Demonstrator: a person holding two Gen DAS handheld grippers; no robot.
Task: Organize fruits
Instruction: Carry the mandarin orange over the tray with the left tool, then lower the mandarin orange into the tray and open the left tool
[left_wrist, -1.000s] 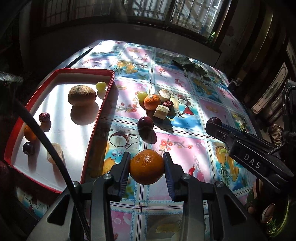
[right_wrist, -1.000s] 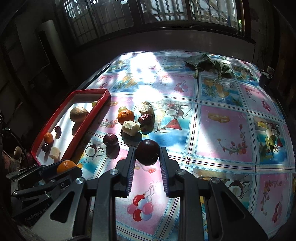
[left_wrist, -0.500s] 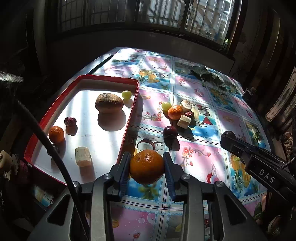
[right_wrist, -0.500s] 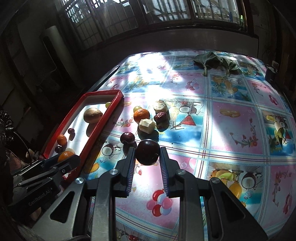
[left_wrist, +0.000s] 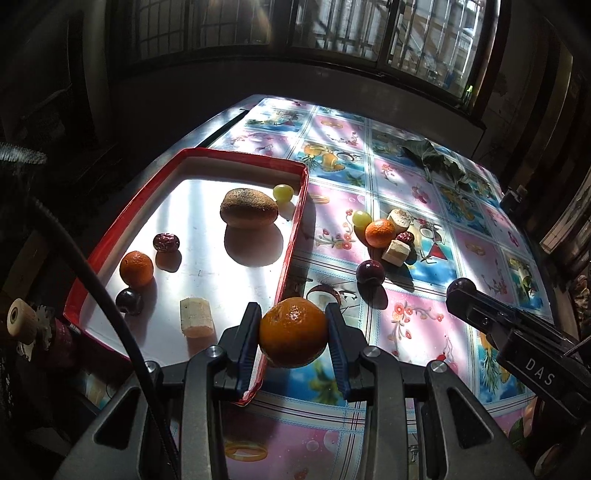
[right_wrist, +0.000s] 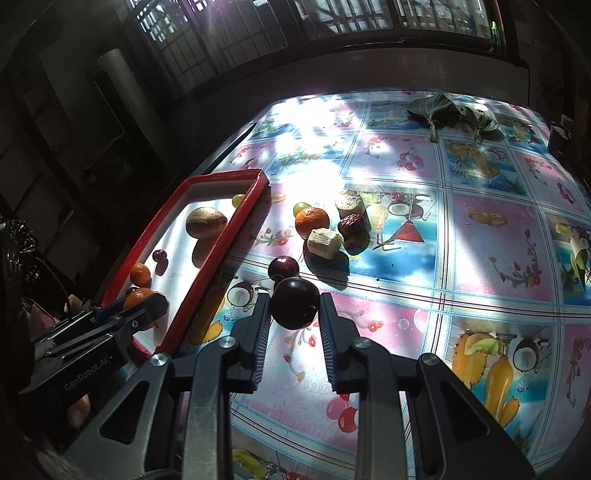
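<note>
My left gripper (left_wrist: 292, 334) is shut on an orange mandarin (left_wrist: 292, 332) and holds it above the near right corner of the red tray (left_wrist: 291, 236). My right gripper (right_wrist: 294, 310) is shut on a dark plum (right_wrist: 294, 307) and holds it over the tablecloth, right of the tray (right_wrist: 218, 240). In the tray lie a brown kiwi (left_wrist: 248, 213), a green grape (left_wrist: 283, 192), a red date (left_wrist: 166, 242), a mandarin (left_wrist: 136, 269), a dark plum (left_wrist: 129, 301) and a pale fruit chunk (left_wrist: 197, 322). Loose fruit (left_wrist: 380, 232) sits in a cluster on the cloth, with another plum (left_wrist: 370, 271) nearer.
The table carries a bright fruit-print cloth (right_wrist: 480, 258). Green leaves (right_wrist: 450, 114) lie at its far side. A dark wall and barred windows stand behind the table. The table's left edge runs just beyond the tray.
My left gripper has carried the mandarin left, from over the cloth to above the tray's near right corner. My right gripper with the plum has also moved left, toward the tray.
</note>
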